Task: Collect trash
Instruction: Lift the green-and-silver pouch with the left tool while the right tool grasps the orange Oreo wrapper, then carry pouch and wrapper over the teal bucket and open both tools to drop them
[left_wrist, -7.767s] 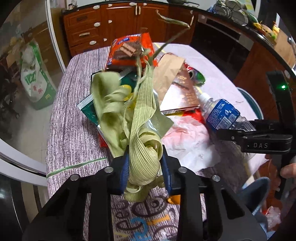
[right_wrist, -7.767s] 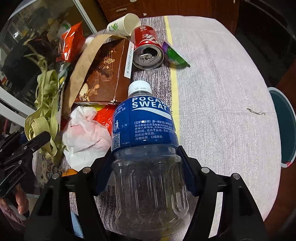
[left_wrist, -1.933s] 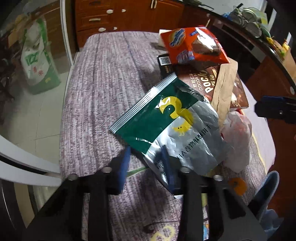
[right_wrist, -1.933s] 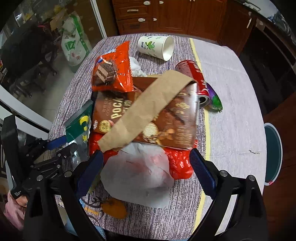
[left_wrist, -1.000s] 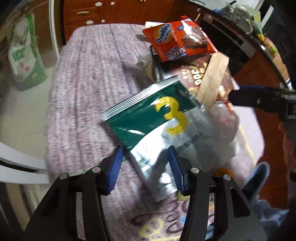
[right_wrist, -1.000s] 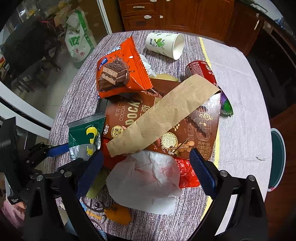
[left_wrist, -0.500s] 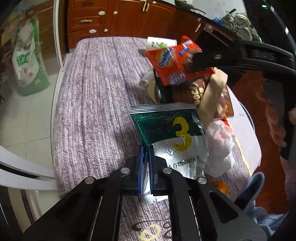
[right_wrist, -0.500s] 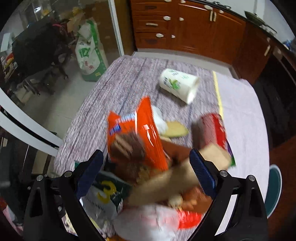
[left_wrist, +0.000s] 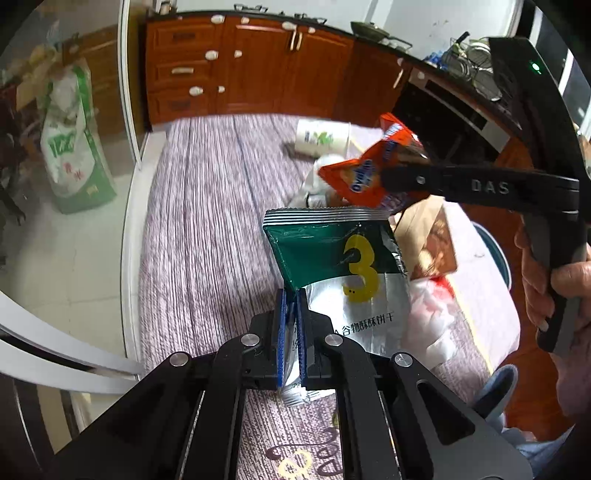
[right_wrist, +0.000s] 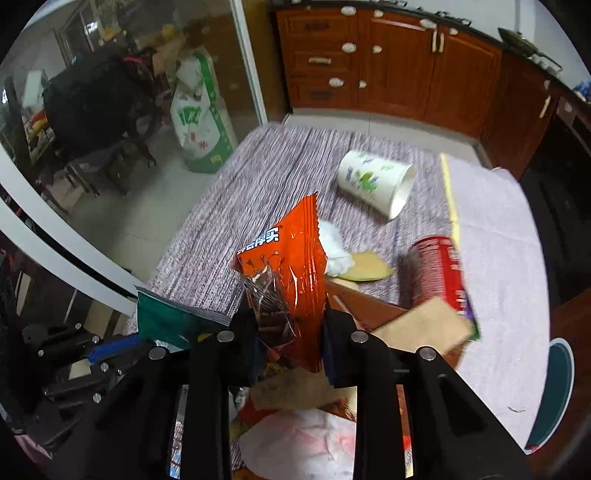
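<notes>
Both grippers grasp trash above the table (left_wrist: 207, 229): left gripper (left_wrist: 291, 321) pinches a green-and-silver biscuit packet (left_wrist: 343, 266); right gripper (right_wrist: 290, 325), jaws just closed, clamps an orange Ovaltine wrapper (right_wrist: 295, 269) at twelve o'clock.

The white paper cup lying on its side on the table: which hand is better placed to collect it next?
Probably neither at once: the left gripper pinches the green packet, the right gripper the orange wrapper. Once emptied, right: the paper cup lies nearer on its side.
</notes>
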